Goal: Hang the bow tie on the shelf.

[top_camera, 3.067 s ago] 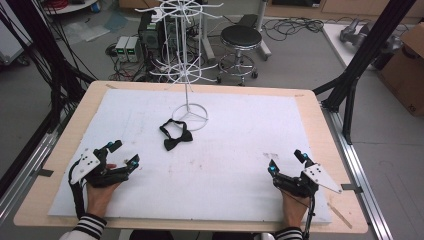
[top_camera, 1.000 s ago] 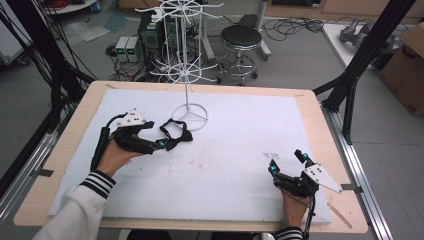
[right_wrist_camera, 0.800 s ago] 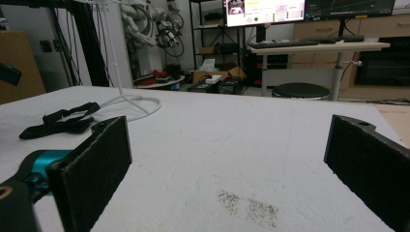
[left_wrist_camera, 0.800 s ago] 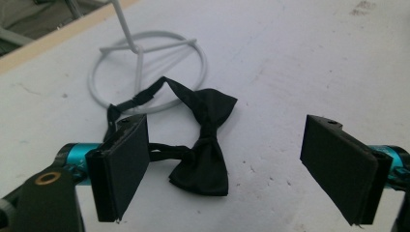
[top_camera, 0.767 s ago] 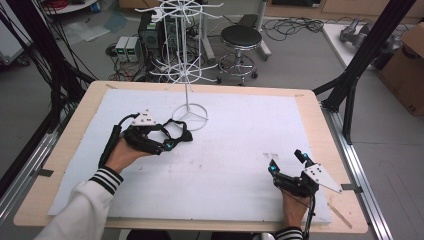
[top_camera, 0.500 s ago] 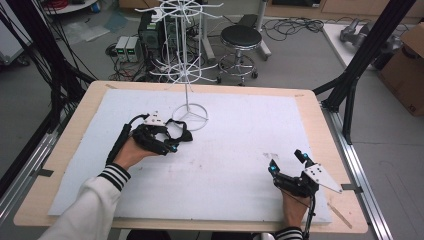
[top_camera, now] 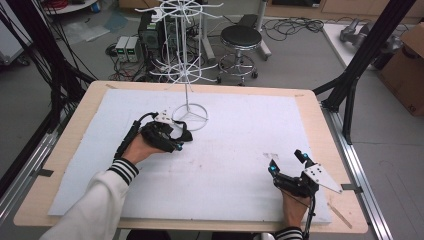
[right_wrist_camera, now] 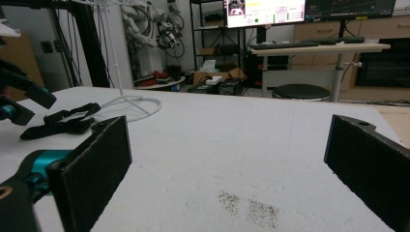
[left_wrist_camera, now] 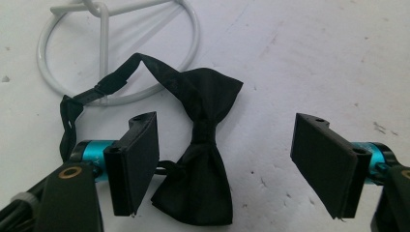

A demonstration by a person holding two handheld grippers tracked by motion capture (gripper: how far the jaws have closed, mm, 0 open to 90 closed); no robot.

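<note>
A black bow tie lies flat on the white mat, just in front of the wire stand's ring base. My left gripper is down at the tie, open. In the left gripper view the bow tie sits between the spread jaws, closer to the left pad, and its strap runs up over the ring base. The left gripper holds nothing. My right gripper rests open near the front right of the mat. In its own view the right gripper has bare mat between its pads, with the bow tie far off.
A tall white wire display stand rises from the ring base at the back middle of the mat. The wooden table edge frames the mat. A black frame post stands at the back right, and a stool stands behind the table.
My left gripper has travelled from the front left of the mat forward and right to the bow tie, and its jaws now straddle it. The right gripper has stayed put.
</note>
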